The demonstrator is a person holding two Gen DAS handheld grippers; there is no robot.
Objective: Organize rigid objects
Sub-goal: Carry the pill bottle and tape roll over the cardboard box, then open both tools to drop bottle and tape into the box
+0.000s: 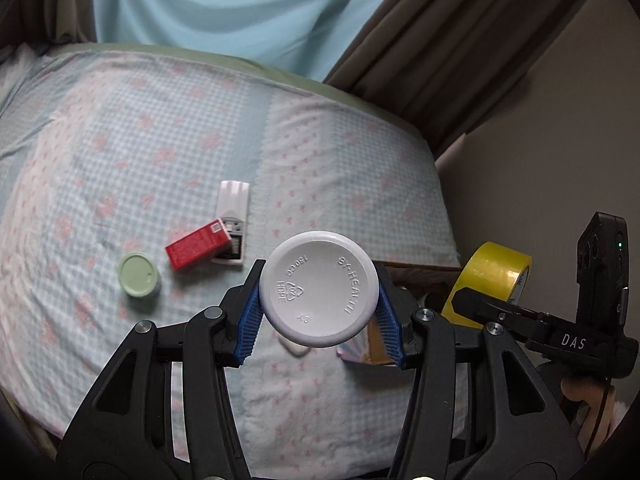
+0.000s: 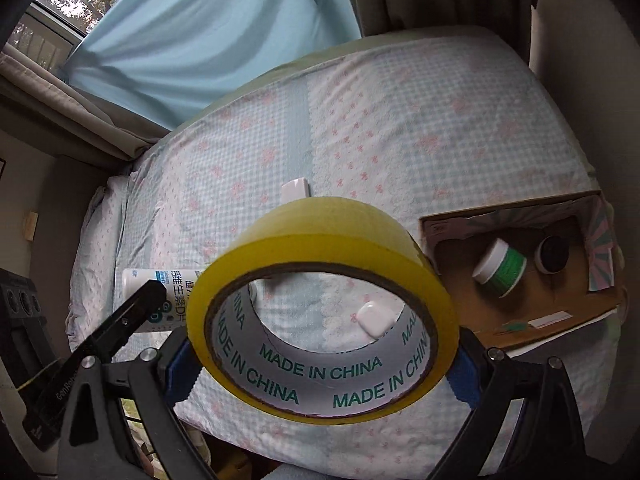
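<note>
Bottle (image 1: 319,289) sits clamped in my left gripper (image 1: 320,308), body hidden; tape (image 2: 320,280) fills my right gripper (image 2: 324,356), hiding a box (image 2: 294,190) at twelve o'clock.

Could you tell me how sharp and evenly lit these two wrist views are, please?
Left wrist view: soft, even daylight, the white bottle sharp with its embossed lettering readable, the bed bowed by the fisheye. Right wrist view: the yellow tape roll crisp with legible print, the cardboard box interior shadowed, corners vignetted dark.
</note>
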